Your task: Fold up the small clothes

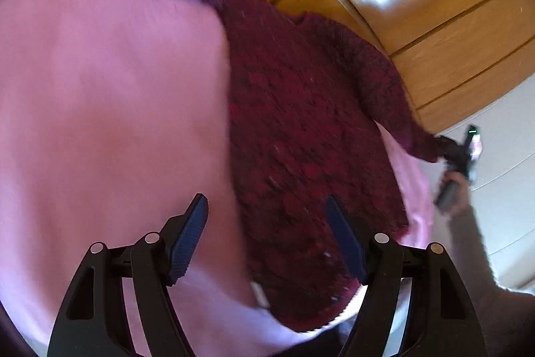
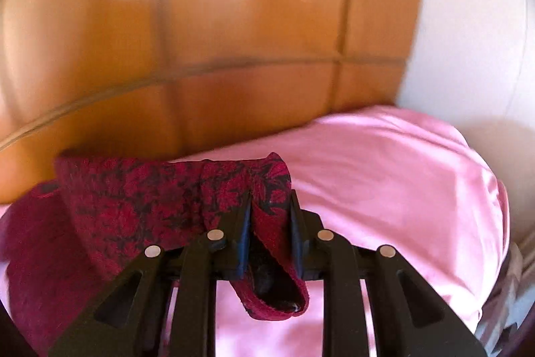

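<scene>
Burgundy knit sweater (image 1: pixel 301 122) lies across the middle of the left wrist view on a pink sheet (image 1: pixel 110 96). At mid-right its sleeve cuff (image 2: pixel 267 223) is pinched in the right gripper (image 2: pixel 269 216), probably to pull it straight (or fold it inward). Left gripper (image 1: pixel 267 206) hangs spread and empty at lower centre.

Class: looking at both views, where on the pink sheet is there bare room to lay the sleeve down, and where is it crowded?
Free: the pink sheet beside the maroon sweater, under the open left claw. Crowded: the strip by the wooden headboard, where the right claw grips the sleeve.
</scene>
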`<state>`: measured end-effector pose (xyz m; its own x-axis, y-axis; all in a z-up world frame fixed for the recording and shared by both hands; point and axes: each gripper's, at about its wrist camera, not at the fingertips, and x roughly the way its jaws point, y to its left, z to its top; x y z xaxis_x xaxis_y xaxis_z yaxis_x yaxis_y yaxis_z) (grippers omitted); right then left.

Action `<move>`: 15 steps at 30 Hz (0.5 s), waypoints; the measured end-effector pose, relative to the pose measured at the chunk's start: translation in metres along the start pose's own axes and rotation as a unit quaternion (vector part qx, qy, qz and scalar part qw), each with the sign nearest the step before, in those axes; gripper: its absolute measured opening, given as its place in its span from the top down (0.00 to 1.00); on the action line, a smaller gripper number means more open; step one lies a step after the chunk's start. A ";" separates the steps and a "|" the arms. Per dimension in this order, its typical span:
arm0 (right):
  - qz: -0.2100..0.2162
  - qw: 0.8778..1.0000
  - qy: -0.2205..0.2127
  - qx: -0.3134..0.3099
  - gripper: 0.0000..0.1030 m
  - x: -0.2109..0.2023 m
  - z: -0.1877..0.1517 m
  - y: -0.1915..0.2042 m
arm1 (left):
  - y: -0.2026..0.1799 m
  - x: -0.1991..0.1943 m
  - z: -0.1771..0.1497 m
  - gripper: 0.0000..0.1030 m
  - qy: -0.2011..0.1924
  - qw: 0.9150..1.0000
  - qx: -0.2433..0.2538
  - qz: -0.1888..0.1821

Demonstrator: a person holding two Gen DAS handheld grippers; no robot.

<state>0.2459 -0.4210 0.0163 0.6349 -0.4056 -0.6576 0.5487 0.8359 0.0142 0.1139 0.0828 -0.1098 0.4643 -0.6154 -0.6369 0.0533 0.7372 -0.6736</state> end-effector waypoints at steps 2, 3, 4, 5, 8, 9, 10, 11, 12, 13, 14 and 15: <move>0.011 0.999 0.024 0.030 0.58 0.012 -0.002 -0.019 | -0.002 0.004 -0.003 0.30 0.002 1.000 -0.008 -0.010; 0.018 0.998 0.030 0.047 0.44 0.017 -0.005 -0.025 | -0.003 0.005 -0.004 0.30 0.002 1.000 -0.009 -0.013; 0.021 0.998 0.029 0.056 0.42 0.015 -0.010 -0.028 | -0.005 0.006 -0.004 0.30 0.005 1.000 -0.015 -0.025; 0.031 0.998 0.028 0.055 0.42 0.010 -0.017 -0.028 | -0.005 0.007 -0.004 0.31 0.008 0.999 -0.019 -0.033; 0.081 0.995 0.044 0.040 0.42 -0.007 -0.035 -0.019 | -0.006 0.014 0.001 0.39 0.015 0.999 -0.023 -0.033; 0.113 0.992 0.055 0.032 0.41 -0.018 -0.047 -0.014 | -0.005 0.014 0.001 0.44 0.017 0.999 -0.022 -0.033; 0.143 0.987 0.067 0.024 0.41 -0.025 -0.059 -0.009 | -0.004 0.014 0.002 0.46 0.019 0.999 -0.024 -0.036; 0.174 0.981 0.082 0.014 0.41 -0.034 -0.072 -0.004 | -0.004 0.015 0.001 0.48 0.019 0.999 -0.026 -0.037; 0.202 0.974 0.101 0.003 0.41 -0.041 -0.087 0.001 | -0.003 0.014 0.000 0.55 0.019 0.999 -0.030 -0.038; 0.227 0.966 0.122 -0.009 0.41 -0.049 -0.103 0.007 | 0.001 0.016 0.001 0.63 0.021 0.999 -0.034 -0.037; 0.241 0.961 0.136 -0.016 0.41 -0.053 -0.114 0.012 | 0.002 0.018 0.002 0.67 0.021 0.999 -0.036 -0.033; 0.256 0.953 0.157 -0.028 0.43 -0.057 -0.129 0.018 | 0.003 0.018 0.002 0.74 0.022 0.999 -0.037 -0.031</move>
<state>0.1494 -0.3351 -0.0427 0.6131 0.1847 -0.7681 0.1742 0.9167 0.3595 0.1245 0.0740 -0.1224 0.4227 -0.6721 -0.6080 0.0141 0.6757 -0.7371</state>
